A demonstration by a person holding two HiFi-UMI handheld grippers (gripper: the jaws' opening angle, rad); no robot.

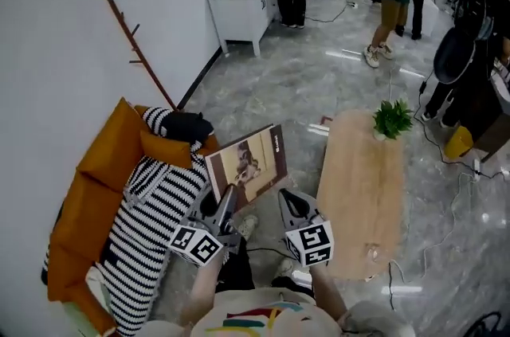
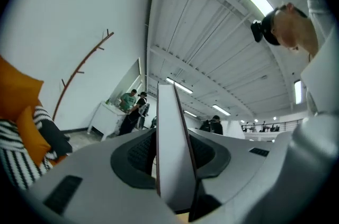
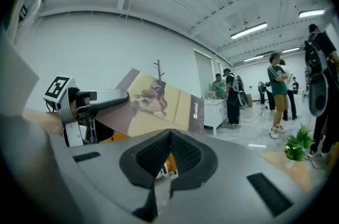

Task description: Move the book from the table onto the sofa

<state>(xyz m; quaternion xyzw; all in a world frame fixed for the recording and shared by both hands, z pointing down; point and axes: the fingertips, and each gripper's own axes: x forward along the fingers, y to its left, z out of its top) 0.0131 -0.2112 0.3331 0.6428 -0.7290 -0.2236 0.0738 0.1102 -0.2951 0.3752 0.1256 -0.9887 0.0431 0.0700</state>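
The book (image 1: 247, 166), with a tan cover showing a photo, is up in the air between the orange sofa (image 1: 92, 184) and the wooden table (image 1: 362, 200). My left gripper (image 1: 225, 198) is shut on its lower edge. In the left gripper view the book (image 2: 172, 164) stands edge-on between the pads of the left gripper (image 2: 170, 138). My right gripper (image 1: 288, 200) hovers just right of the book, shut, with nothing held. The right gripper view shows the right gripper's (image 3: 169, 135) pads meeting at the tips, and beyond them the book (image 3: 159, 106) and the left gripper (image 3: 90, 98).
A black-and-white striped blanket (image 1: 151, 224) and a black cushion (image 1: 185, 124) lie on the sofa. A potted plant (image 1: 392, 119) stands on the table's far end. A coat rack (image 1: 131, 33) leans on the wall. A white cabinet (image 1: 239, 9) and several people stand farther back.
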